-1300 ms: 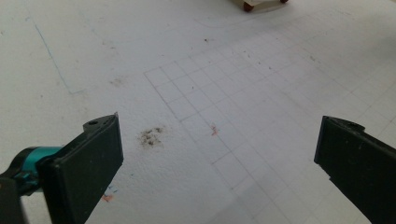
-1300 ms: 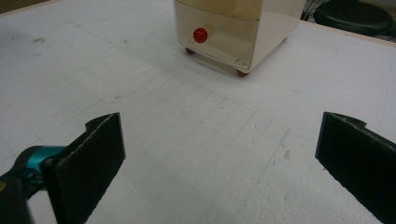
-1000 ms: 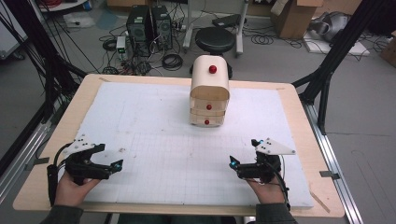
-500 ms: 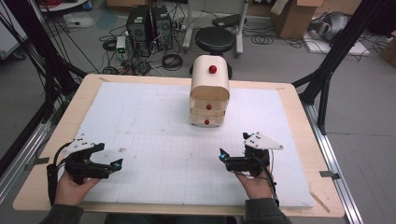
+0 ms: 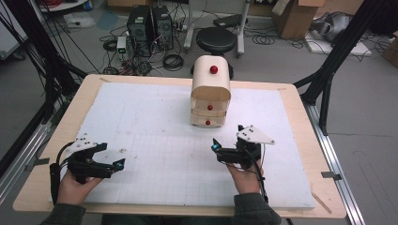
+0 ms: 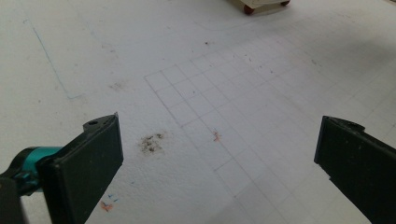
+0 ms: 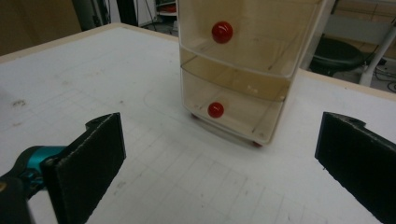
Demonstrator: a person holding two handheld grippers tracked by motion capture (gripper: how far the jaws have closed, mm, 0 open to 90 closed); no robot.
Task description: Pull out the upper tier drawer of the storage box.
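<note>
A cream drawer cabinet [image 5: 210, 91] with red knobs stands at the back middle of the white gridded board [image 5: 155, 122]. In the right gripper view the cabinet [image 7: 243, 70] is straight ahead, its lower drawer knob [image 7: 215, 109] between the jaw lines and farther off. My right gripper [image 5: 216, 147] [image 7: 219, 163] is open and empty, a short way in front of the cabinet. My left gripper [image 5: 117, 164] [image 6: 219, 158] is open over bare board at the front left, holding nothing. A red foot of the cabinet [image 6: 250, 9] shows at the top of the left gripper view.
The board lies on a wooden table [image 5: 56, 126]. Behind the table stand a black stool [image 5: 216, 40], computer towers [image 5: 150, 21] with cables, and cardboard boxes [image 5: 295, 16]. Black frame legs [image 5: 328, 75] flank both sides. A dark smudge [image 6: 150, 142] marks the board.
My right gripper has moved left and forward, closer to the front of the cabinet. The left gripper has stayed where it was.
</note>
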